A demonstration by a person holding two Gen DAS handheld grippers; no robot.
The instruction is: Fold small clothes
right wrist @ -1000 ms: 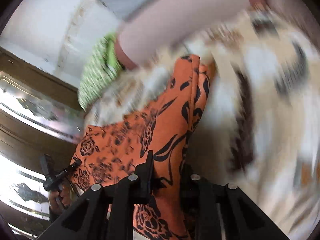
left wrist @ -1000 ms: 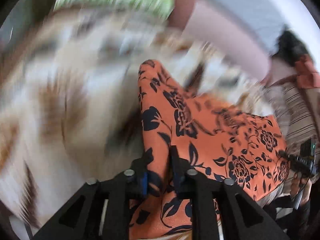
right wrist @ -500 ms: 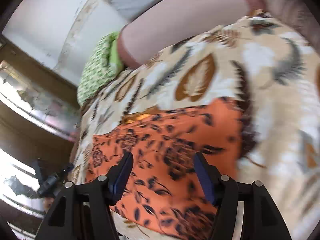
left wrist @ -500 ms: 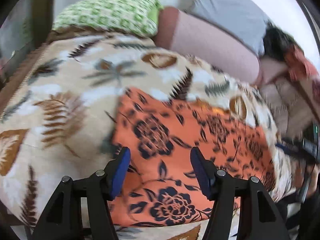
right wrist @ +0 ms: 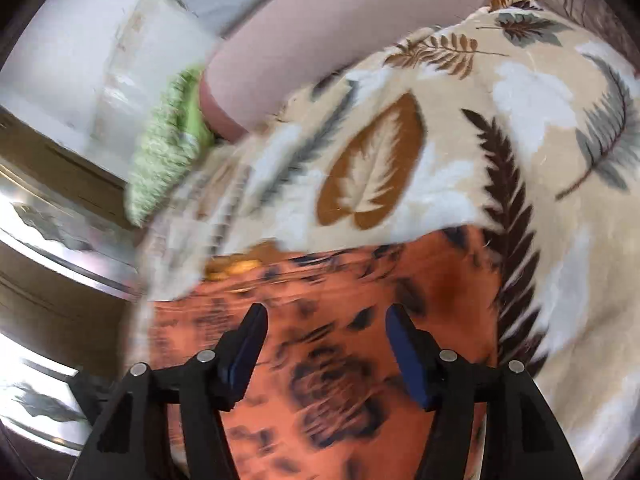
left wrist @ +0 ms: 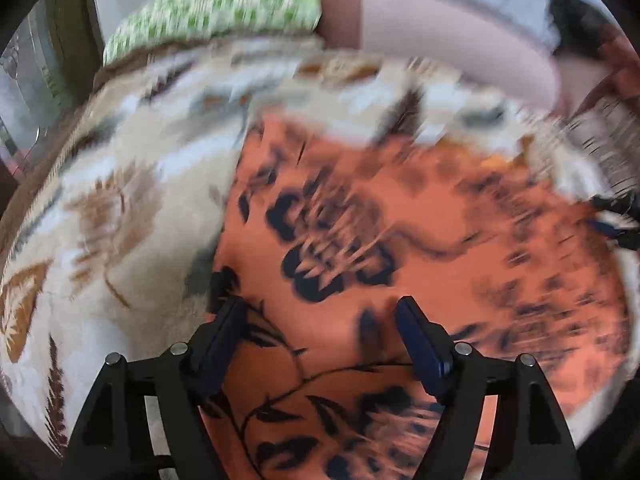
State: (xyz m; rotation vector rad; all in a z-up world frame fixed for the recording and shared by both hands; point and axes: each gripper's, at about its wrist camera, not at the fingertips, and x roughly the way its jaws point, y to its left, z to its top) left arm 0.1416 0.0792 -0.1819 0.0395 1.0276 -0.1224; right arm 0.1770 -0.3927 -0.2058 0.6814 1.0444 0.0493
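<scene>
Orange floral-print cloth (left wrist: 400, 240) lies flat on the leaf-patterned beige blanket (right wrist: 520, 100). My left gripper (left wrist: 320, 332) and right gripper (right wrist: 324, 340) hover released, empty above it, likely picking fresh fold holds.

Both my wrist views are evenly and brightly lit by soft daylight; I see no hard shadows. Motion blur smears most of the left view: the orange cloth with black floral print (left wrist: 400, 248) and the green-and-white patterned pillow (left wrist: 216, 8) streak badly, while my black gripper fingers with blue pads (left wrist: 420, 344) stay sharp. In the right view, the beige fleece blanket with leaf motifs (right wrist: 520, 92) is crisp at right and blurred at left, where glare whitens the glossy brown panel (right wrist: 36, 216). Fisheye curvature bends every edge, with dark vignetted corners.
</scene>
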